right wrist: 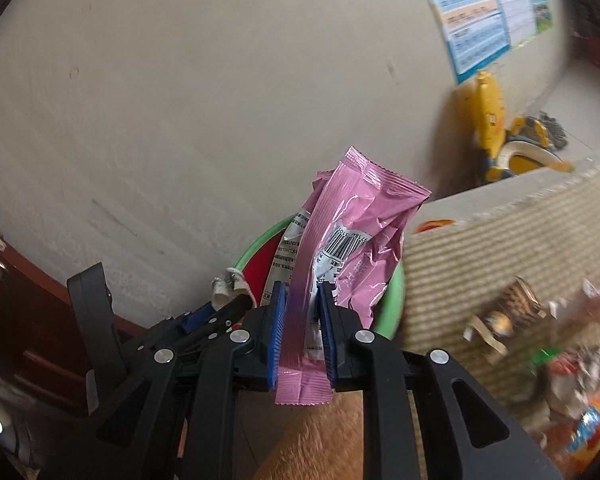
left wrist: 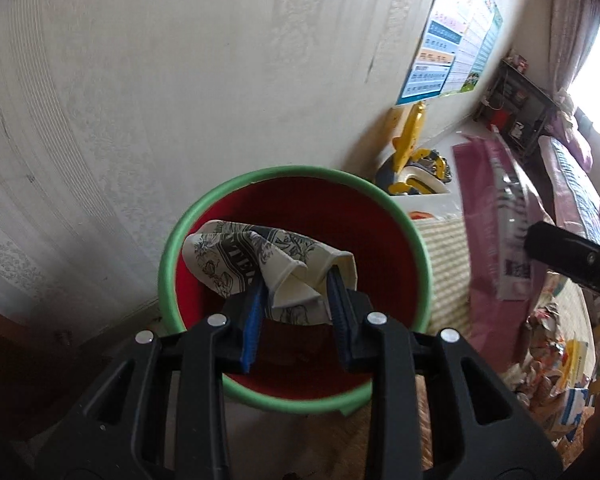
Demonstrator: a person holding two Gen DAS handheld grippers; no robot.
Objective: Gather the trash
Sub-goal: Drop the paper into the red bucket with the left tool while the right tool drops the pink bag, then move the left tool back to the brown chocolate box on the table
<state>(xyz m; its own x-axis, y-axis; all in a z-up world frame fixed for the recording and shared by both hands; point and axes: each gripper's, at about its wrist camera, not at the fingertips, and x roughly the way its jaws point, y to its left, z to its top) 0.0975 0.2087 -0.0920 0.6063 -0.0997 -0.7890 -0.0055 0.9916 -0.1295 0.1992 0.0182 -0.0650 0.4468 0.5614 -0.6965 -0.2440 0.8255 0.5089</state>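
Over bin (left wrist: 296, 184), left gripper (left wrist: 296, 300) clamps cup (left wrist: 256, 256); right gripper (right wrist: 302, 320) clamps wrapper (right wrist: 356, 216).

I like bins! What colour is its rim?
Green rim, red inside; the left wrist view shows it best.

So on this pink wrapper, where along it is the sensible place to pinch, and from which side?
The lower end of the pink wrapper, near the bottom seal, from below and across its flat faces. It is a thin, flat, crinkled pouch standing upright, so pads on the two broad faces hold it best. The right gripper grips it there, leaving the wide top free over the green-rimmed bin.
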